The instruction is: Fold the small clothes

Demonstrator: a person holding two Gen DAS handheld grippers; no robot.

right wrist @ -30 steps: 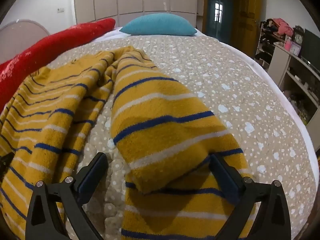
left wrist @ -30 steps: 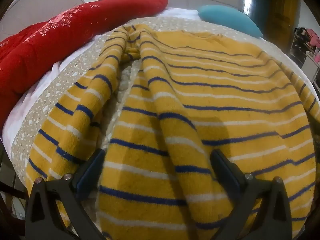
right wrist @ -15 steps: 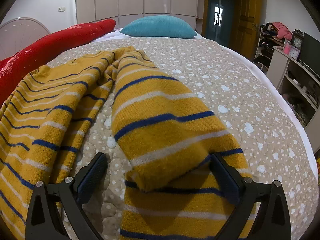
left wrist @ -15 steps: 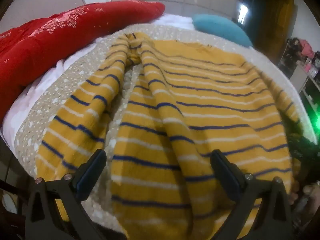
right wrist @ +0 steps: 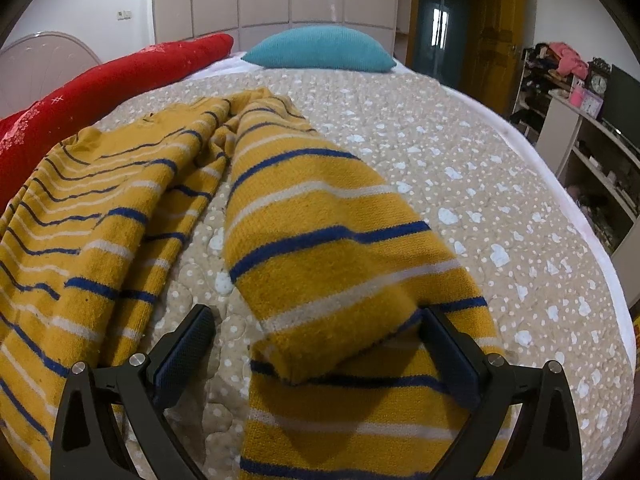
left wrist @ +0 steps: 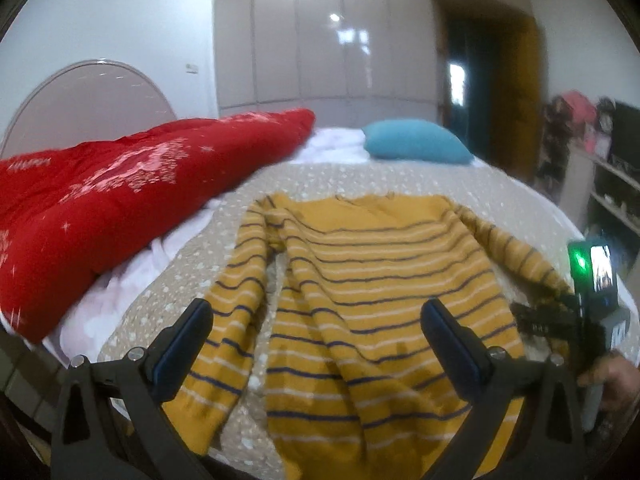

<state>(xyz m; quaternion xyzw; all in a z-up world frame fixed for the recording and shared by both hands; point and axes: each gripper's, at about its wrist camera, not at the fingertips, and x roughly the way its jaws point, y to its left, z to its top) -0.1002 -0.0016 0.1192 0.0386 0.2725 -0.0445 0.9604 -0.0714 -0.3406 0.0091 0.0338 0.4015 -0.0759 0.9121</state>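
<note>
While the yellow striped sweater (left wrist: 384, 300) lies flat on the bed (right wrist: 460, 152), filling the lower centre of the left view, neither tool grips it. Left gripper (left wrist: 316, 344) hangs above the body panel, fingers wide, nothing between them. Right gripper (right wrist: 316, 350) sits low at the bottom of its frame, fingers also wide, straddling the doubled-over end of the right sleeve (right wrist: 320, 248); cloth looks to touch the right-hand finger, but I judge that as no real grip. Risks: closing here likely catches only the top layer of that doubled cuff, so the sleeve unrolls mid-carry and lands skewed. The fingers could also pinch the bed's quilted cover together with the knit and drag it. The left sleeve (left wrist: 224, 320), lower left of the left view, lies apart from the body with a strip of cover showing between; fold the body first and it gets left out or bunches underneath. Hem sits at the near bed edge in the left view, so a pull toward the camera could slide the sweater off. Knit is loose and creased near the armpits, so wrinkles will lock into any fold made now.
</note>
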